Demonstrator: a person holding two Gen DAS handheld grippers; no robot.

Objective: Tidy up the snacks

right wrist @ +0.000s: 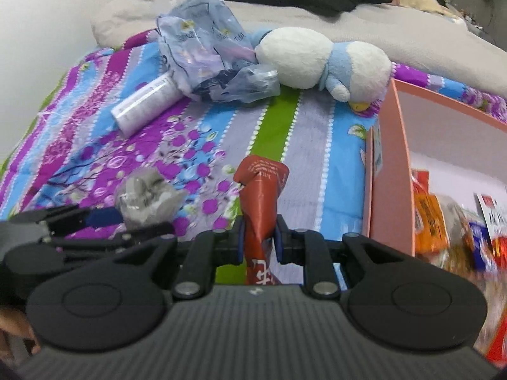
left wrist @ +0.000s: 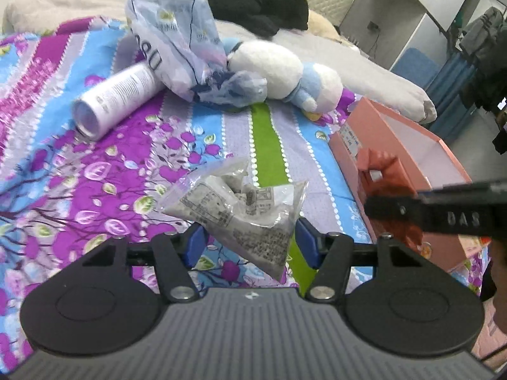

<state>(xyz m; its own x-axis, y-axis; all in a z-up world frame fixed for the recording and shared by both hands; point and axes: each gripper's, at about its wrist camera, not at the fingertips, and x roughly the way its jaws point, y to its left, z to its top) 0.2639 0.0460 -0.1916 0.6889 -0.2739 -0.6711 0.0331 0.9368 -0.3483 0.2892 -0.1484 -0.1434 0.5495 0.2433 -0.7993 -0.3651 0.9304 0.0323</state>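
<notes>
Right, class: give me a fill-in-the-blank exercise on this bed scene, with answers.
1. The right hand-held gripper is shut on a ___ packet.
2. The snack box is ___ in colour.
3. The white tube lies on its ___.
4. The clear grey bag sits between the ___ hand-held gripper's fingers.

Answers: red; pink; side; left

Open stretch of bedspread [right wrist: 310, 133] in the middle of the bed, free for passing between the clutter at the back and the pink box [right wrist: 393, 164] on the right. Blocked at the back by a crumpled plastic bag [right wrist: 202, 50], a white tube [right wrist: 145, 107] lying beside it and a plush toy [right wrist: 320, 60] just behind the box. Box open at the top, near end crowded with snack packets [right wrist: 443, 221], far end bare.
</notes>
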